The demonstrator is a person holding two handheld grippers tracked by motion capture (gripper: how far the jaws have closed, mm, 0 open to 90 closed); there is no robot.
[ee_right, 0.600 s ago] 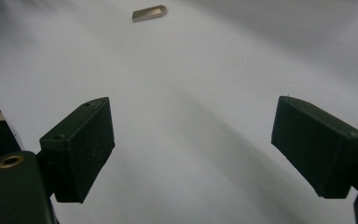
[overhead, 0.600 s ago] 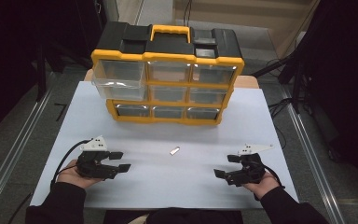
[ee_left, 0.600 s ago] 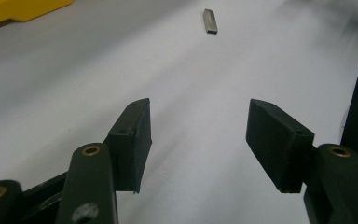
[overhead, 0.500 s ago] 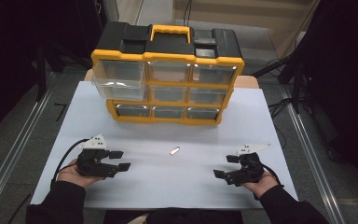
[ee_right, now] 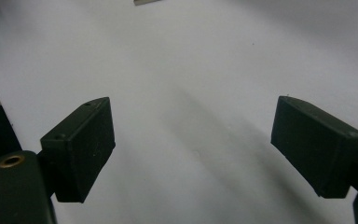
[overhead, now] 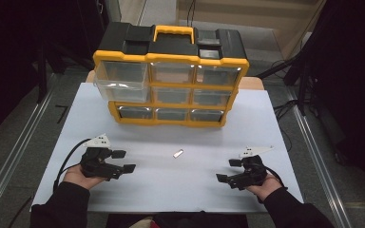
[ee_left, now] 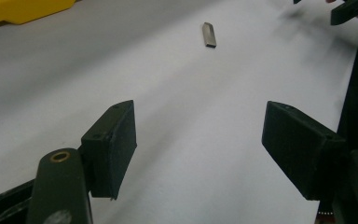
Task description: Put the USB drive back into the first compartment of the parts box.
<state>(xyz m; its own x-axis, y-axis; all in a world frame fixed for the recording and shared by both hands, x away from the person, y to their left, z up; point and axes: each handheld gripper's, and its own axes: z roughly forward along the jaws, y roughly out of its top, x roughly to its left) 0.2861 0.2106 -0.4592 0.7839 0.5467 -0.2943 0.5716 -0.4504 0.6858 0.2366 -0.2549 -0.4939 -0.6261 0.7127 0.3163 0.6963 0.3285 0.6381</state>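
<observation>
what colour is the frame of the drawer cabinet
Yellow, with a black top; the cabinet shows best in the high view.

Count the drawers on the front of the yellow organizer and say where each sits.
9: three rows of three across the organizer front. The top-left drawer is pulled out toward the person; the other eight sit closed. None looks hidden.
</observation>
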